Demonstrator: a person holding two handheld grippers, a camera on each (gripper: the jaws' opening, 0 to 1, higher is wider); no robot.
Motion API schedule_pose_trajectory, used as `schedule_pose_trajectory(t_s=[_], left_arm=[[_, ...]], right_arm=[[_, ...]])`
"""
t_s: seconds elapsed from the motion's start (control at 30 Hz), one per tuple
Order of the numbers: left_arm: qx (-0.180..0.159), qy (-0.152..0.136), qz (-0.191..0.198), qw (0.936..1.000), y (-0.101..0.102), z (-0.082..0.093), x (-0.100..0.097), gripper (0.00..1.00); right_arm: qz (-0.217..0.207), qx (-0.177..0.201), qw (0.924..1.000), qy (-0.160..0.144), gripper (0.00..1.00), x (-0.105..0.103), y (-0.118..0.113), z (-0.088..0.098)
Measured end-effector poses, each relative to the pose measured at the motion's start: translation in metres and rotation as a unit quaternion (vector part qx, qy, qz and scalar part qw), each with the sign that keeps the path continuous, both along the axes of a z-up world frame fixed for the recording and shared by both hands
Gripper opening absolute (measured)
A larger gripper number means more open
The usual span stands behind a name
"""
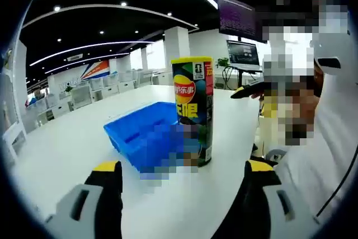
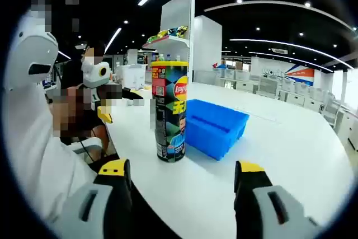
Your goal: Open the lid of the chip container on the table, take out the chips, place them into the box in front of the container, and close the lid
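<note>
In the left gripper view, the left gripper [image 1: 182, 174] has its yellow-tipped jaws spread wide apart, holding nothing and touching nothing, above the near edge of the white table [image 1: 67, 144]. Past them the blue box [image 1: 146, 135] sits on the table with the tall chip can [image 1: 193, 110] standing upright just beside it on the right, its yellow lid on; whether they touch cannot be told. The inside of the box is partly hidden.

In the right gripper view, the right gripper [image 2: 182, 174] likewise has its jaws wide apart and empty. The can [image 2: 169, 112] stands upright near the table's left edge, with the box [image 2: 215, 127] just to its right. A person in white [image 2: 33, 138] is at the left.
</note>
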State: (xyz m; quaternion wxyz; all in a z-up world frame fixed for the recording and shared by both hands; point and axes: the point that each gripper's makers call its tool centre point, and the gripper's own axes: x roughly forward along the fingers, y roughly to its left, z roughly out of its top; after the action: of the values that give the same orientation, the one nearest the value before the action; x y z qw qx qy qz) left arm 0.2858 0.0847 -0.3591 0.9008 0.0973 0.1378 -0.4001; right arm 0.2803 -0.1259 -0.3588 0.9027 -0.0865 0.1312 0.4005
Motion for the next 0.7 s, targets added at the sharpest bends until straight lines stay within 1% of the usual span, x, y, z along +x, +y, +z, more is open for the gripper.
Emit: schedule_pose_trajectory(t_s=[0.23, 0.33, 0.47, 0.53, 0.63, 0.7], left_arm=[[0.003, 0.0, -0.003, 1.0, -0.0005, 0.0015, -0.0015, 0.92], [-0.002, 0.004, 0.007, 1.0, 0.0023, 0.0012, 0.0021, 0.92], [0.001, 0.001, 0.004, 1.0, 0.0021, 0.0015, 0.0013, 0.92], [0.003, 0.001, 0.004, 1.0, 0.0019, 0.0014, 0.0012, 0.93], [0.002, 0.005, 0.014, 0.9999, 0.0044, 0.0005, 0.0038, 0.95], [-0.001, 0.007, 0.017, 0.9998, 0.0058, 0.0002, 0.0044, 0.95]], right_arm=[[0.0, 0.001, 1.0, -0.002, 0.75, 0.0012, -0.0002, 0.0037], [0.001, -0.006, 1.0, -0.006, 0.75, 0.0015, -0.0004, 0.0046], [0.002, -0.001, 1.0, -0.006, 0.75, 0.0012, 0.0001, 0.0062], [0.0, -0.006, 1.0, -0.005, 0.75, 0.0019, -0.0006, 0.0052], [0.001, -0.006, 1.0, -0.007, 0.74, 0.002, -0.0002, 0.0067], [-0.003, 0.0, 1.0, 0.006, 0.72, 0.0012, -0.0004, 0.0059]])
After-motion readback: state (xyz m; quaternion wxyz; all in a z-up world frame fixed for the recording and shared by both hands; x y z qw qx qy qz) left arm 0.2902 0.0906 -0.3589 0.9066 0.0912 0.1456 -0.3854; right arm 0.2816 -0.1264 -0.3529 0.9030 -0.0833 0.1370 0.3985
